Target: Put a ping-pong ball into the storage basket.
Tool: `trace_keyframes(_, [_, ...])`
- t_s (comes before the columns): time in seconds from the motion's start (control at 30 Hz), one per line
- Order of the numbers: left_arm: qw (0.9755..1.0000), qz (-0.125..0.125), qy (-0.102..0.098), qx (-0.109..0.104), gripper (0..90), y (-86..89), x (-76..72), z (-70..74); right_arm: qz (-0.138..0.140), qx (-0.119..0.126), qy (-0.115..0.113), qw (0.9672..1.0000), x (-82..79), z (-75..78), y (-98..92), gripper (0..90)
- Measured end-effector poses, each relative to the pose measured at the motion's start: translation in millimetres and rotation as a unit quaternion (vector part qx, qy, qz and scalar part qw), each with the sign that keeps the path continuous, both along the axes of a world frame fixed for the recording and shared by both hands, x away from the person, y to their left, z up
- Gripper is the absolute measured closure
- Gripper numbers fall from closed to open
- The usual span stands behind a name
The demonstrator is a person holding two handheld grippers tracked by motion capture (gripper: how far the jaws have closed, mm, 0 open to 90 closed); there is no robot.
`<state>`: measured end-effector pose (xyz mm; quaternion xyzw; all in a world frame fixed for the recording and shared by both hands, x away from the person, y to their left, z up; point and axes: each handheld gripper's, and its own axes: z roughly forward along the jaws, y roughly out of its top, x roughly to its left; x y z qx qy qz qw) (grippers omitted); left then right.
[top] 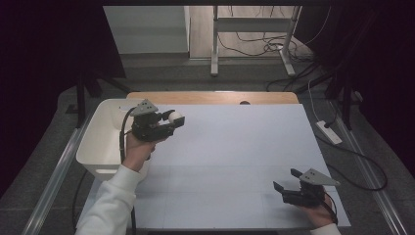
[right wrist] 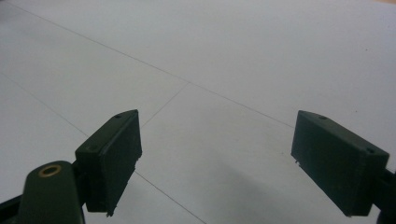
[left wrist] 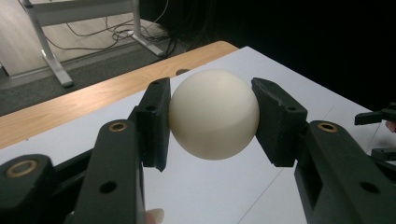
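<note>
A cream-white ball [left wrist: 213,114] sits clamped between the two black pads of my left gripper [left wrist: 212,119]. In the high view the left gripper [top: 172,120] hangs above the table's left side, just right of the white bin, and the ball [top: 175,117] shows at its tip. My right gripper [top: 285,180] rests low near the table's front right corner, pointing left. Its jaws stand wide apart in the right gripper view [right wrist: 217,158], with nothing but bare white table between them.
A white plastic bin [top: 100,142] stands at the table's left edge. The white table top [top: 235,156] has a wooden strip [top: 210,97] along its far edge. Beyond it are a desk frame [top: 254,39] and floor cables; a power strip [top: 329,132] lies at the right.
</note>
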<state>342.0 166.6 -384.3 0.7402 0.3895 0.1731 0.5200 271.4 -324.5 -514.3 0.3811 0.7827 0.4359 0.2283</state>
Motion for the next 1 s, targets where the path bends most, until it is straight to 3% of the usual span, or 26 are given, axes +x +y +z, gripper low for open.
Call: trace_keyframes(1.0, [0.9983, 0.055, 0.008, 0.017, 50.4, 32.9, 3.6, -4.0, 0.003, -0.002, 0.000, 1.0000, 0.8, -0.3, 1.2, 16.2])
